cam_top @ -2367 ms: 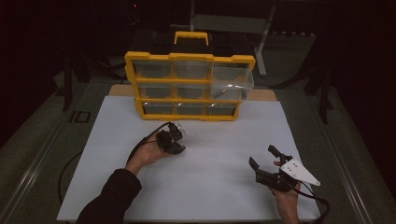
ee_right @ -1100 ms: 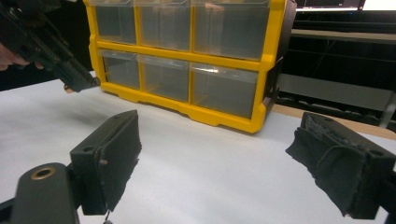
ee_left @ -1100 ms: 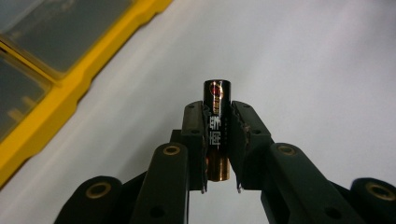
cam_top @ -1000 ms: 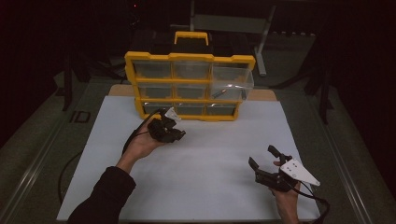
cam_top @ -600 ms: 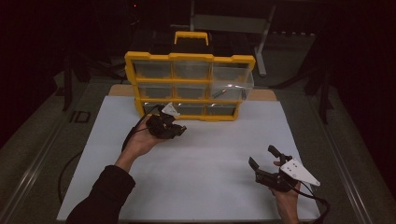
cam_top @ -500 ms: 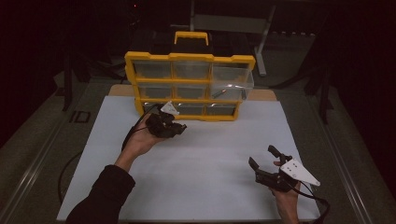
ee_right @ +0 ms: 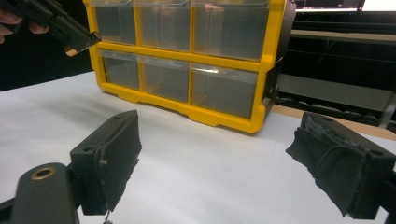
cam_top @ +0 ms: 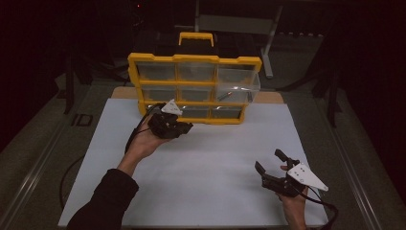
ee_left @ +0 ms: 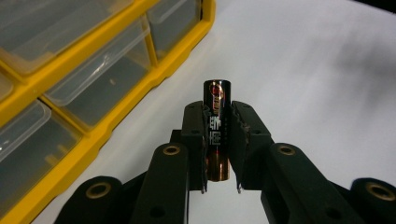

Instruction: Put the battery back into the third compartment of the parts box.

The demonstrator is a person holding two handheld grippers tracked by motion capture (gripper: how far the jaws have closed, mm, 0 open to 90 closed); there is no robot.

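the left gripper (ee_left: 217,140) pinches a battery (ee_left: 216,128) upright, lifted beside the yellow drawer cabinet (cam_top: 194,88); gripped so narrowly, it could twist loose if it nudges the open drawer (cam_top: 238,86). the right gripper (cam_top: 273,168) rests wide open, empty, on the white mat (cam_top: 210,158).

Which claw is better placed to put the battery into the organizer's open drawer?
Left. The left claw is shut on the battery, right in front of the yellow organizer; the open drawer sits just to its right. The right claw hangs open and empty near the table's front edge.
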